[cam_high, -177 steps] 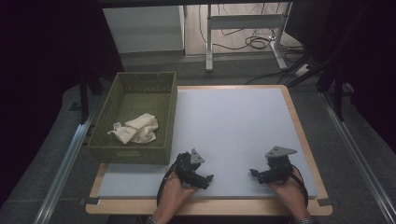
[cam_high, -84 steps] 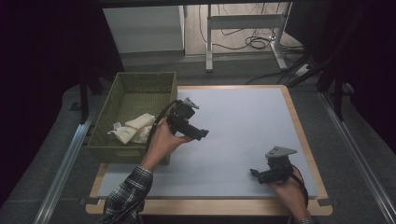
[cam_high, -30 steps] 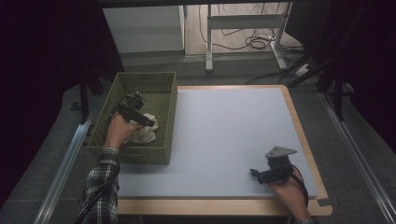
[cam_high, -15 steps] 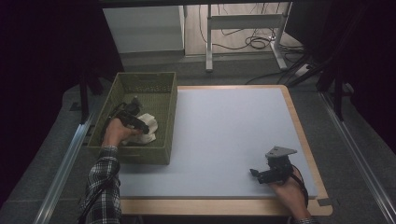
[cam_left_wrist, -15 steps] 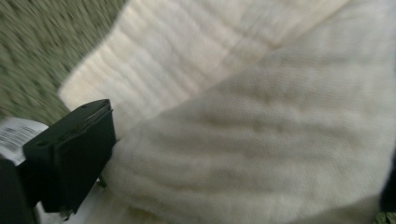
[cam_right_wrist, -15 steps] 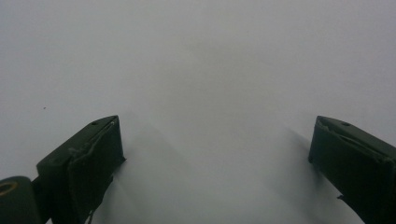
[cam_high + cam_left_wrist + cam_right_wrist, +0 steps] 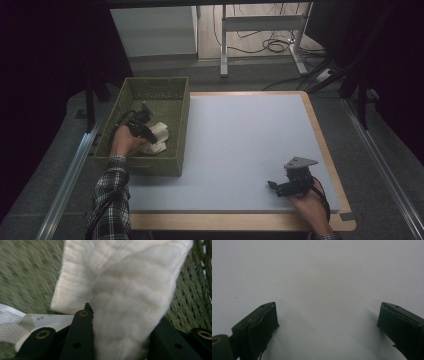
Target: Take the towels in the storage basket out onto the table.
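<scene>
A crumpled white cloth point(image 7: 159, 136) lies in the green woven basket point(image 7: 183, 122) at the table's left edge. My left gripper point(image 7: 145, 132) reaches into the basket from the near side and onto the cloth. In the left gripper view the cloth point(image 7: 130, 290) is bunched between the two black jaws of my left gripper point(image 7: 122, 320), which press on it from both sides. Those jaws have just been closing with the cloth between them. My right gripper point(image 7: 274, 186) rests on the table near the front right corner. It stands open point(image 7: 328, 315) with nothing between its jaws.
The pale grey table top point(image 7: 240, 135) has a wooden border. A printed paper label point(image 7: 45, 320) lies beside the cloth on the basket floor point(image 7: 25, 270). Beyond the table stand a white cabinet point(image 7: 152, 30) and a metal desk frame point(image 7: 260, 25) with cables.
My left hand went from the table's front edge up into the basket and settled onto the cloth. The right hand and its gripper have stayed where they were.
</scene>
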`<state>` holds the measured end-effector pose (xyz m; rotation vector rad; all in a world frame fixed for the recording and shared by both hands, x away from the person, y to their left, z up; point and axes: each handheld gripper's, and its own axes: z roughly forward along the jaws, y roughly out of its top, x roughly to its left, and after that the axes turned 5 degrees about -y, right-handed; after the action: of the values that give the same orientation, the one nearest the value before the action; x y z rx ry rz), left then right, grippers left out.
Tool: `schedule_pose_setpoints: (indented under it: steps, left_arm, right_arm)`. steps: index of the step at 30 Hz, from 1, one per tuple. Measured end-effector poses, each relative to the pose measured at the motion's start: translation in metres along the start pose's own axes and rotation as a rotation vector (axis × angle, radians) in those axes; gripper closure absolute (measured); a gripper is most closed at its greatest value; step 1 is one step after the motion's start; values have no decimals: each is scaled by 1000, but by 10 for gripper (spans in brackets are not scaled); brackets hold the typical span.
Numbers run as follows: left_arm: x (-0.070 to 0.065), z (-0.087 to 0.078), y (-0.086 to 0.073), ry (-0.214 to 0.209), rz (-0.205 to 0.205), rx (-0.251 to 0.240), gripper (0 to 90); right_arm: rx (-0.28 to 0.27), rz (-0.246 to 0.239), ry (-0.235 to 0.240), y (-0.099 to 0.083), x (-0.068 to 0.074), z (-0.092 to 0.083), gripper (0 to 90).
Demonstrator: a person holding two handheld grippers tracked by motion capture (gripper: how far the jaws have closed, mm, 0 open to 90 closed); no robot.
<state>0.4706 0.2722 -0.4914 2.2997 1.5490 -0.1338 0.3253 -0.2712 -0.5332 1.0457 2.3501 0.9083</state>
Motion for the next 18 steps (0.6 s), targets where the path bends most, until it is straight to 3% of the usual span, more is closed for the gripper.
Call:
schedule_pose_setpoints:
  steps: [2, 12, 18]
  left_arm:
    - [-1, -7, 0, 16, 8, -50, 715]
    - [-13, -41, -3, 57, 49, -205, 708]
    - [-22, -66, -6, 80, 83, -269, 706]
  right_arm:
    - [0, 0, 0, 0, 0, 0, 30]
    - [0, -1, 0, 0, 0, 0, 30]
    - [0, -1, 0, 0, 0, 0, 30]
